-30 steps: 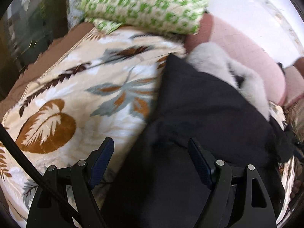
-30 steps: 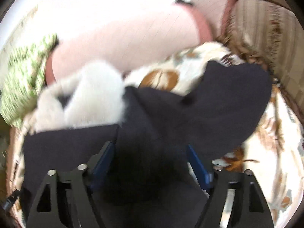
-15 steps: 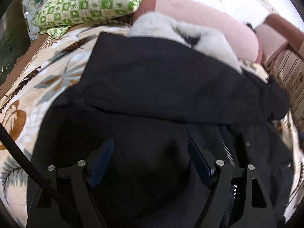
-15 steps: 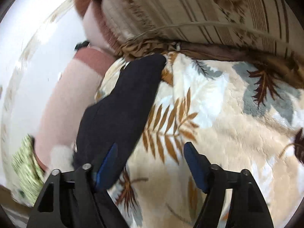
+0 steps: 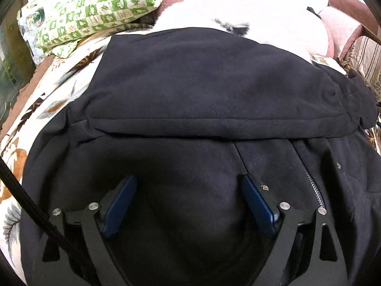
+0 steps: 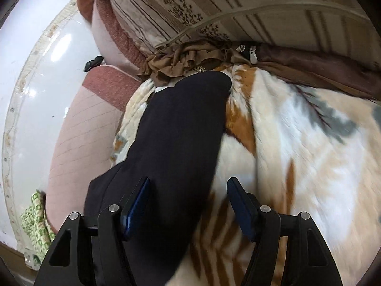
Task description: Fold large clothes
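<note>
A large black coat (image 5: 202,90) with a white fur collar (image 5: 233,27) lies spread on a leaf-patterned blanket (image 5: 54,90). One flap is folded across its upper part, and a zipper (image 5: 315,188) shows at the right. My left gripper (image 5: 189,186) is open and empty, just above the coat's middle. In the right wrist view the coat's black sleeve (image 6: 181,138) stretches away over the blanket (image 6: 309,155). My right gripper (image 6: 188,190) is open, with the sleeve lying between its jaws, nearer the left finger.
A green checked pillow (image 5: 100,7) lies at the far left. A pink bolster (image 6: 78,143) runs along the white wall. A striped cushion (image 6: 238,7) with a brown frill stands beyond the sleeve's end.
The left gripper has swung from the blanket's left side to over the coat and moved closer. The right gripper has swung right, away from the collar, and now points along the sleeve.
</note>
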### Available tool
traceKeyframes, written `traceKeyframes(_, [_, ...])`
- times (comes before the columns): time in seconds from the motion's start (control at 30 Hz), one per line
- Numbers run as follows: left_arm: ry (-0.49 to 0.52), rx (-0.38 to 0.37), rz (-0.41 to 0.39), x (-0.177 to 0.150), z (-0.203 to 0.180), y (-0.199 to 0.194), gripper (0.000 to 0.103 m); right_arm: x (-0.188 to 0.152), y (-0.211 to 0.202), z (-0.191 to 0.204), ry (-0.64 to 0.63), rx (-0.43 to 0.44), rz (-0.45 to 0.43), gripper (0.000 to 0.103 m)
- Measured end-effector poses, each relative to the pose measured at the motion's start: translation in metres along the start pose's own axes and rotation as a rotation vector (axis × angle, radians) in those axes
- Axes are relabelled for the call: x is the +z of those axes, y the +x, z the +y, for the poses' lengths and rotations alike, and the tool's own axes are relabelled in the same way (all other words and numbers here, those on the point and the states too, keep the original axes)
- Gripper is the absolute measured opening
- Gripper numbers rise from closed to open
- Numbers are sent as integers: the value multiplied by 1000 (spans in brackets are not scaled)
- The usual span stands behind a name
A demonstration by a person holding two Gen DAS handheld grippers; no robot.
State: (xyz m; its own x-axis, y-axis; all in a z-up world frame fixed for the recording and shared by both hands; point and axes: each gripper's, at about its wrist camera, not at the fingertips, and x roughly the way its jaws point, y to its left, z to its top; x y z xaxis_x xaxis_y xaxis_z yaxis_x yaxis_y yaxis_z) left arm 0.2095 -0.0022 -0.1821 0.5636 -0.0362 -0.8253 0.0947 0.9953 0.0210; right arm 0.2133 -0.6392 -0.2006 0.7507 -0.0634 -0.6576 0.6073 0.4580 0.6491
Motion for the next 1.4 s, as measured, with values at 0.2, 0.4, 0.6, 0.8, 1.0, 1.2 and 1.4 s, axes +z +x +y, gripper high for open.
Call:
traceKeyframes(0.2, [6,3,2,-1,-2,3,92,15,18,14,-22,19,3,24])
traceKeyframes(0.4, [13,18,5,-1,-4,1,93,12,-23,69,-204,-9,-50,12])
traceKeyframes(0.6, [-33,-77,13,6,7,-14,92,-33,-107,168,-518,-17,-149,11])
traceKeyframes(0.8, [-110,-76,-144,23,42,-64,92,-146,-164,273,-891,81,-157,10])
traceKeyframes(1.0, [-233,24,-235,36,94,-86,92,-303,-149,323,-1216,184,4,10])
traceKeyframes(1.2, [-371,-68,-162,40,137,-78,92,-437,-86,297,-1442,170,256,33])
traceKeyframes(1.4, [-452,-208,-77,38,142,-57,92,-470,-99,256,-1514,166,264,61])
